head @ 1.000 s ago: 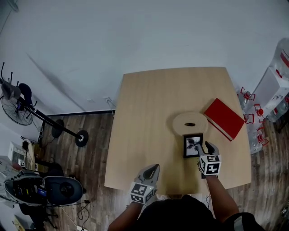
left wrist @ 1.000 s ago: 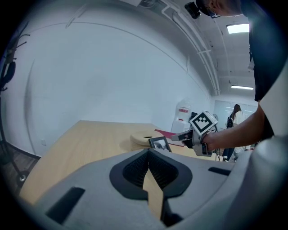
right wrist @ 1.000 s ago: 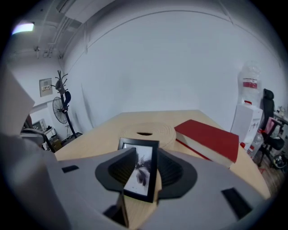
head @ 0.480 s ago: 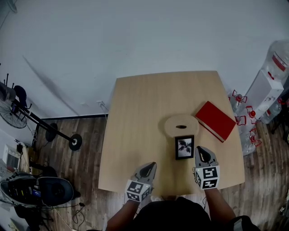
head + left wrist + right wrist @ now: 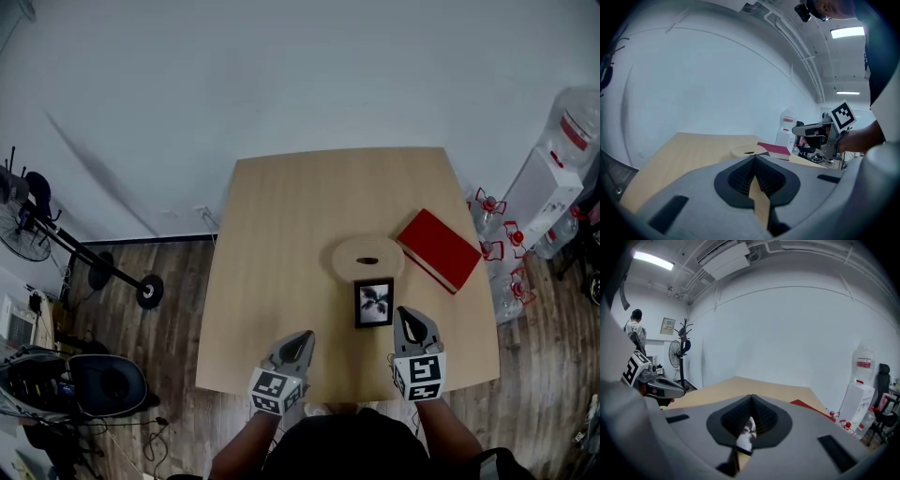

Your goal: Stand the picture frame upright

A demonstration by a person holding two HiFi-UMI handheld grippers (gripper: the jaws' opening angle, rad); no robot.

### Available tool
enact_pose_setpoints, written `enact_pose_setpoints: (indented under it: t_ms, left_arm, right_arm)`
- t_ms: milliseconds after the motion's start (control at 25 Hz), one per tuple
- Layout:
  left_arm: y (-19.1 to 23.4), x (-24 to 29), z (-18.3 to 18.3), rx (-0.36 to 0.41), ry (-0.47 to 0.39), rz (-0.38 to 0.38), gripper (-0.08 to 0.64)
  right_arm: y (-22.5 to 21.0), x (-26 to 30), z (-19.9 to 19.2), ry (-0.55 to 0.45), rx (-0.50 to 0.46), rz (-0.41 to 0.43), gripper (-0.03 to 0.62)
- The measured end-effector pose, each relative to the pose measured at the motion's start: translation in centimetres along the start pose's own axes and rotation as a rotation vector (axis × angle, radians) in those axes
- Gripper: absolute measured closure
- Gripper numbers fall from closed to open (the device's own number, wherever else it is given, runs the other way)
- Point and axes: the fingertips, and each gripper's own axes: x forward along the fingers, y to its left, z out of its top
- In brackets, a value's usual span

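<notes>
- Nearest, at the near edge left of middle: left tongs (image 5: 301,337), pressed together, nothing pinched, tips aimed toward the far side across the pale wooden worktop (image 5: 272,234).
- Same near edge, further right: right tongs (image 5: 407,313), also pressed together and pinching nothing, tips pointing far.
- Just left of and beyond those right tips, clearly apart from them: picture frame (image 5: 374,302), with a black border and a grey leaf print behind glass, right of the worktop's middle.
- In the right gripper view, through the small gap under the shut tips: a sliver of that grey print facing the tongs.
- From overhead, cannot tell whether the frame stands upright, leans back or lies flat.
- Directly behind the frame: round wooden disc (image 5: 367,258) with a dark oval slot at its centre. Its near rim lies right at the frame's far edge; cannot tell whether touching.
- Right of the disc, set at an angle near the worktop's right edge: red book (image 5: 439,248), lying flat, close to the disc.
- Off the worktop on the left: wood floor (image 5: 122,337), with a black stand (image 5: 94,267) and a fan (image 5: 17,234).
- On the far right: large water bottles (image 5: 572,127) by a plain white wall (image 5: 281,75).
</notes>
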Motion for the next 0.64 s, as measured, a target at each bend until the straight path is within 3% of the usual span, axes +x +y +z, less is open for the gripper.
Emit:
enact_pose_setpoints:
  t_ms: [440, 640]
  left_arm:
    - [-0.7, 0.0, 0.0, -0.008, -0.004, 0.020, 0.565]
    - [-2.2, 0.9, -0.6, -0.004, -0.022, 0.028, 0.565]
  right_arm:
    - [-0.5, -0.8, 0.7, -0.047, 0.030, 0.021, 0.583]
    - [-1.7, -1.8, -0.8, -0.062, 0.011, 0.022, 0.583]
